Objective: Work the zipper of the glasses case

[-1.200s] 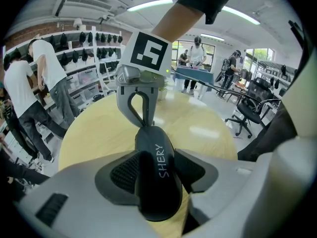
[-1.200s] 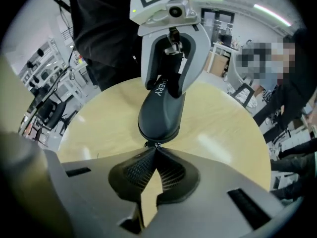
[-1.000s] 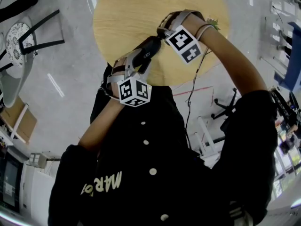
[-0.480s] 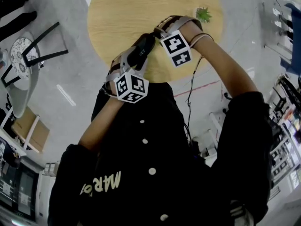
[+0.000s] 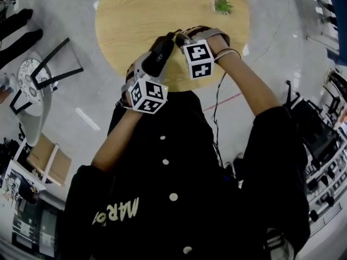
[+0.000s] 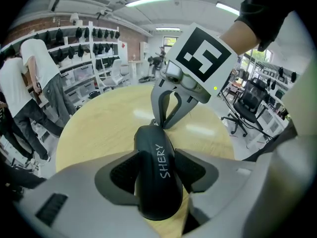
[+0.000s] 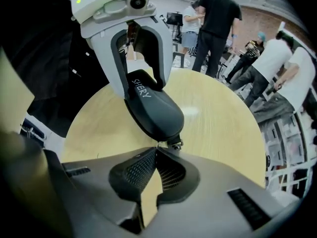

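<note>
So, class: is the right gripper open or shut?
Shut: in its own view the right gripper's jaws meet at the tips, right beside the case's zipper pull; whether they pinch it, cannot tell.

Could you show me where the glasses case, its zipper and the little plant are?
Glasses case (image 6: 151, 190): left gripper view, top of its black shell.
Zipper (image 7: 175, 143): right gripper view, metal slider at the case's end.
Plant (image 5: 222, 5): head view, its green leaves.
</note>
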Tool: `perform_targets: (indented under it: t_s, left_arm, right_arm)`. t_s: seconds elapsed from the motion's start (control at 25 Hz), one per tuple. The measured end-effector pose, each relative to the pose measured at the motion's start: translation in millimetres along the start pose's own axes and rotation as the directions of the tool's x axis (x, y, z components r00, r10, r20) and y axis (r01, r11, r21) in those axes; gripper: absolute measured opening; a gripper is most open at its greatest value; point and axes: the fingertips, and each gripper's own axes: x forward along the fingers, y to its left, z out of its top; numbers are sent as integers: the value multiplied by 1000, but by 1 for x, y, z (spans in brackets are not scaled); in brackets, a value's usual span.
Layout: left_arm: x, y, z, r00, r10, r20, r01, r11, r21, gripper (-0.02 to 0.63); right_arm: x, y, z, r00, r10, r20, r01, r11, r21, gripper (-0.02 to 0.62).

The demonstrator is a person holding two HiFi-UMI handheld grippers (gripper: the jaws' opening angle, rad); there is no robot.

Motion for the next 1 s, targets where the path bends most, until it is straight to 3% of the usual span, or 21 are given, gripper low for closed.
perform_targets:
  t_s: [0.4,0.68,1.0]
  left_arm:
    - [-1,-3,-2,997,-55,-49,53,997,-48,218]
    - [-5,3,-3,986,-126,-108,116,988,-97,218]
    - [-7,2,0,974,-182,-138,164,978,-133,216]
  right_arm:
    - [-2,27,12,997,-71,30,63,975,215,8]
    - [-2,37,30,990,-138,38,116,929,351,6]
    - [-3,51,47,981,-186,47,137,851,506,8]
